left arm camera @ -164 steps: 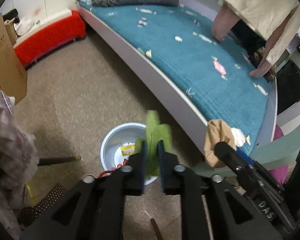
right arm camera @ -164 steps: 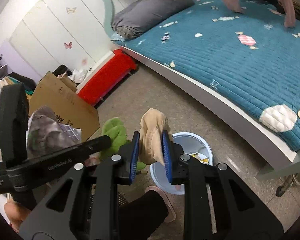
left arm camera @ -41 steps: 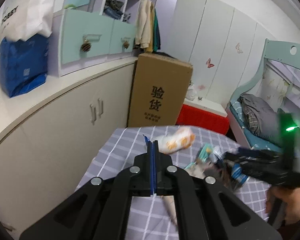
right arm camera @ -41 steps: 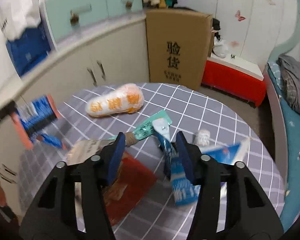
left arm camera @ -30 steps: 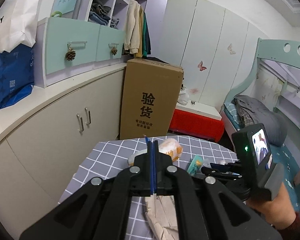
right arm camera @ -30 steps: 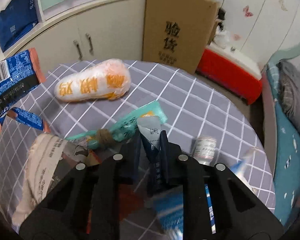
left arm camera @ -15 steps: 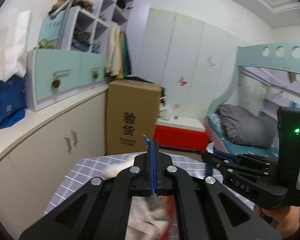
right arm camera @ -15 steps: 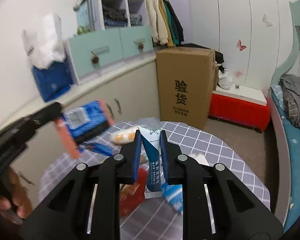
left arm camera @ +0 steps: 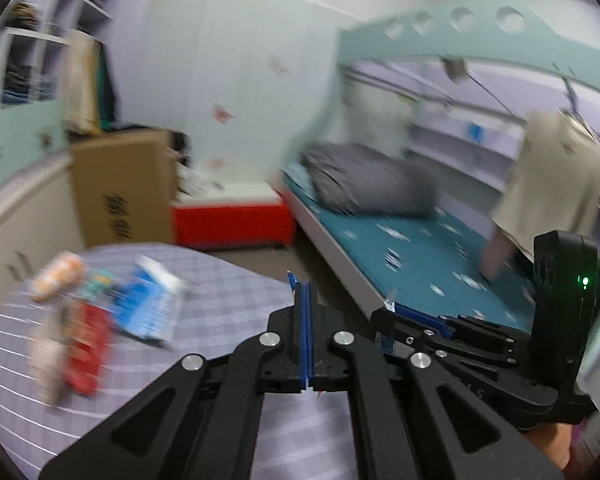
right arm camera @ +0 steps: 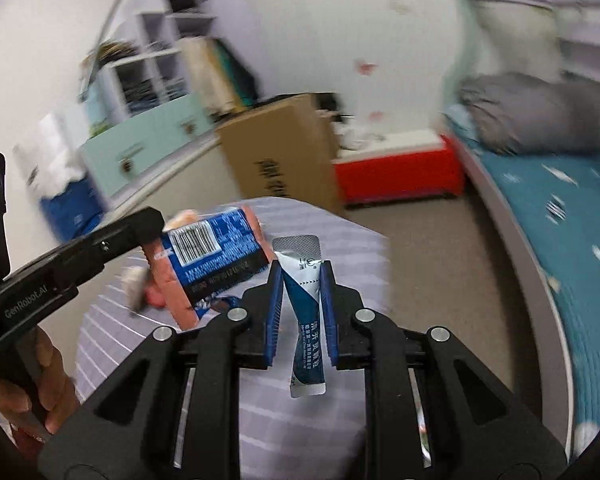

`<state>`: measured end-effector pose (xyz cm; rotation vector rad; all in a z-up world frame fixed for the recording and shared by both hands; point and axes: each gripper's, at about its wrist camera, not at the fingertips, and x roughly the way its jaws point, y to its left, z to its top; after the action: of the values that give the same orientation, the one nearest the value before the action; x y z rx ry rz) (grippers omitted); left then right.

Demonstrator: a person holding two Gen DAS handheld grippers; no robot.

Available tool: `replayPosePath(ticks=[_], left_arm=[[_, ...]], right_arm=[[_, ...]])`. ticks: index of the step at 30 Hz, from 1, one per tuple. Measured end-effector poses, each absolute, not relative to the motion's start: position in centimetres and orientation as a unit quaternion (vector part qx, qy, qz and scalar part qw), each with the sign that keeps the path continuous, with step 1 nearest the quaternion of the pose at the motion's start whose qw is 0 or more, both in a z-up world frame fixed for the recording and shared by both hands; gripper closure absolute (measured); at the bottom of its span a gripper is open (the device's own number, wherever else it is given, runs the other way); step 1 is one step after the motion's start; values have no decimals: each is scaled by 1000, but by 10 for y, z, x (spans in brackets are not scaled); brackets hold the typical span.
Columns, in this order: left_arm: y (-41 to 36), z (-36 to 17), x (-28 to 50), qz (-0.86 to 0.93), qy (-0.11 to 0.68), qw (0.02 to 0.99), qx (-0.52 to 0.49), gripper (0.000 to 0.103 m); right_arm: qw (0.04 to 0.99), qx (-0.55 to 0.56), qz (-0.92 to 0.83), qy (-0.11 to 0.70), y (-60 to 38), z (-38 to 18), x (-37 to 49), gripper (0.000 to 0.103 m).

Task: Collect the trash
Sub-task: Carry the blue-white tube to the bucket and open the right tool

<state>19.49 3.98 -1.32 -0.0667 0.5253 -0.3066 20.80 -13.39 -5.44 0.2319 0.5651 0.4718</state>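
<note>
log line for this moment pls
left tool: shut on blue-orange wrapper | right tool: shut on blue-white sachet | table: trash remains

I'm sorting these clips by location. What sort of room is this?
Most likely a bedroom, probably a child's. A bunk-style bed with a teal mattress and a grey pillow runs along one wall, white wardrobe doors carry butterfly stickers, and clothes hang by open shelves.

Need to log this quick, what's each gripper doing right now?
Left gripper: shut on a blue-and-orange wrapper.
Right gripper: shut on a blue-and-white sachet.
</note>
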Motion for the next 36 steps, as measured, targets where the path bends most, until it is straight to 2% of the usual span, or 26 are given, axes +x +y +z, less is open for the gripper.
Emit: replayPosePath(ticks=[7, 12, 20, 28, 29, 30, 33, 36], left_arm=[[-86, -83, 205, -238, 331, 913, 15, 103], [-154, -169, 233, -249, 411, 875, 62, 103], [-205, -286, 273, -249, 507, 819, 98, 103], [-234, -331, 304, -273, 554, 781, 96, 100], [-234, -334, 308, -270, 566, 773, 97, 94], [-236, -341, 310, -262, 576, 767, 103, 76], [-233, -350, 312, -236, 572, 777, 113, 43], [-226, -357, 313, -222, 581, 775, 115, 38]], right_arm=[[916, 214, 135, 311, -252, -140, 180, 84], [892, 264, 88, 357, -299, -210, 183, 84], [867, 305, 4, 395, -341, -302, 200, 84], [853, 333, -36, 401, -361, -347, 205, 84], [850, 338, -37, 403, -362, -351, 205, 84], [847, 340, -39, 406, -364, -355, 205, 84], [842, 345, -44, 411, -368, -365, 205, 84], [836, 349, -44, 422, -368, -374, 204, 84]])
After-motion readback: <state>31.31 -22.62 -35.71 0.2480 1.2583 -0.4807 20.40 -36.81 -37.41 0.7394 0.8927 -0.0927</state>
